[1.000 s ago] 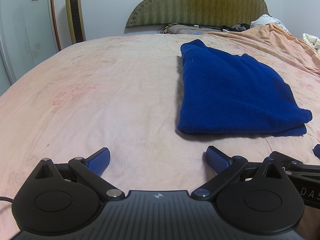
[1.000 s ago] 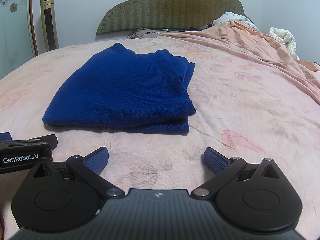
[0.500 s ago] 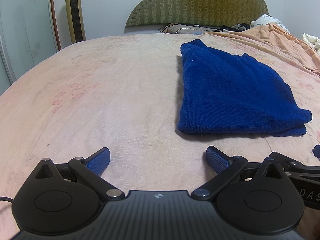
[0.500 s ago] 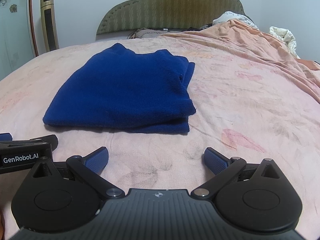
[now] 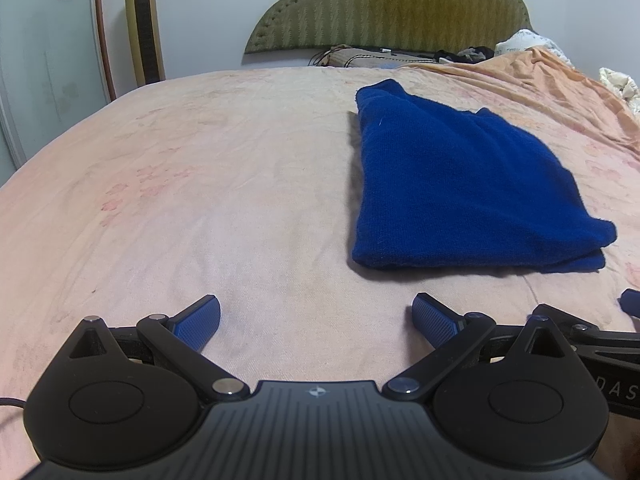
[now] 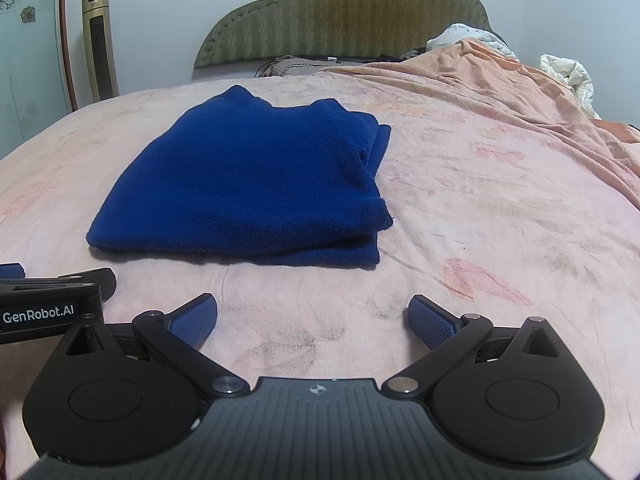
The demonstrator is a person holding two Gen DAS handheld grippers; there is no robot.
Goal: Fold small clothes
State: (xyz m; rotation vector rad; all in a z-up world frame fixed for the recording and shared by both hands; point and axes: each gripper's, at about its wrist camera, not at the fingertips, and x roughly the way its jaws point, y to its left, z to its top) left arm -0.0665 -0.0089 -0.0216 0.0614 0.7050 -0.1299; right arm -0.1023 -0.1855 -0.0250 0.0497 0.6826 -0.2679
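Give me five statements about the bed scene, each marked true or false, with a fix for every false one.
1. The blue garment lies folded on the bed sheet. True.
2. The left gripper is shut on the garment. False: its jaws are wide open and hold nothing; the garment lies ahead of it and to its right.
3. The right gripper is open and holds nothing. True.
4. The garment is red. False: it is dark blue.
5. A green headboard stands at the far end of the bed. True.
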